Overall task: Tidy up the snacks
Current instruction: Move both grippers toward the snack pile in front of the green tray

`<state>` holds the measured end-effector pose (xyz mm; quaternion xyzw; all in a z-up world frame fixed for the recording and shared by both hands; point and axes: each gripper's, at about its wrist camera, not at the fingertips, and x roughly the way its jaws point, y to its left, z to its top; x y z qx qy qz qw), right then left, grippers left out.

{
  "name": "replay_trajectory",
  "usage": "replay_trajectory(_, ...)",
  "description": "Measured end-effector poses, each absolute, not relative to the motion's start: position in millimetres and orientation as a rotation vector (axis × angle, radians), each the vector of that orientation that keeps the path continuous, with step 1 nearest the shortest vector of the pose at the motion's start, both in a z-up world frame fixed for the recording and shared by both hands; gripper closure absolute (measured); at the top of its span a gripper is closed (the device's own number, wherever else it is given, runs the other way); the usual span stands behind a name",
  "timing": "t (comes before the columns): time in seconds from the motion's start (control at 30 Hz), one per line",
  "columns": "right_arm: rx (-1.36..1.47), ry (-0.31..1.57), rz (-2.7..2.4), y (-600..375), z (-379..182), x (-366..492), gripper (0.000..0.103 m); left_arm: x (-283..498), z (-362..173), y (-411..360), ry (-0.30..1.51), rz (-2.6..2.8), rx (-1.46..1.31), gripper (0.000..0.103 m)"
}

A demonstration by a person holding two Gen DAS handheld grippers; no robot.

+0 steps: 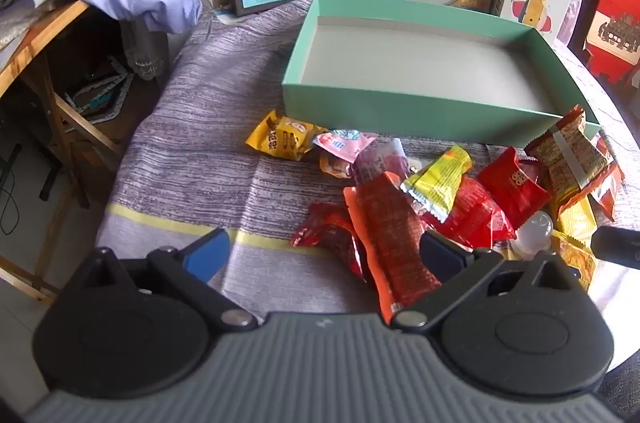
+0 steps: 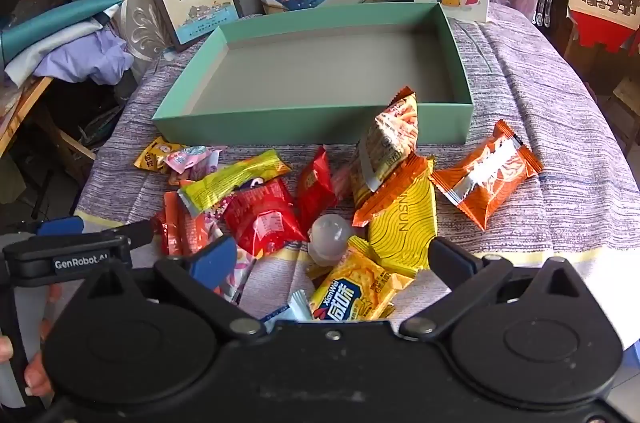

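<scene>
Here, snack packets point(image 2: 304, 207) heaped before mint box point(image 2: 320, 121), both grippers' jaws wide apart, nothing held; left gripper point(image 1: 324, 255), right gripper point(image 2: 332, 259)

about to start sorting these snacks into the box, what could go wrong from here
1. The snack packets overlap in a loose heap, so open jaws may pinch two at once.
2. The small round capsule could roll off when neighbours move.
3. The tall orange packet leans on the green box wall and may topple outside it.
</scene>
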<state>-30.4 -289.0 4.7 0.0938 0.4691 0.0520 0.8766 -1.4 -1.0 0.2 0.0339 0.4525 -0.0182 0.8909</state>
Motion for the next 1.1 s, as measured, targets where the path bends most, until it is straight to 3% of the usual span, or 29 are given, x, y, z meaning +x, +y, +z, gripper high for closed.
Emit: replay_trajectory(1.1,0.185,1.001,0.121,-286,1,-34,0.000,-7,0,1,0.972,-0.070,0.052,0.000)
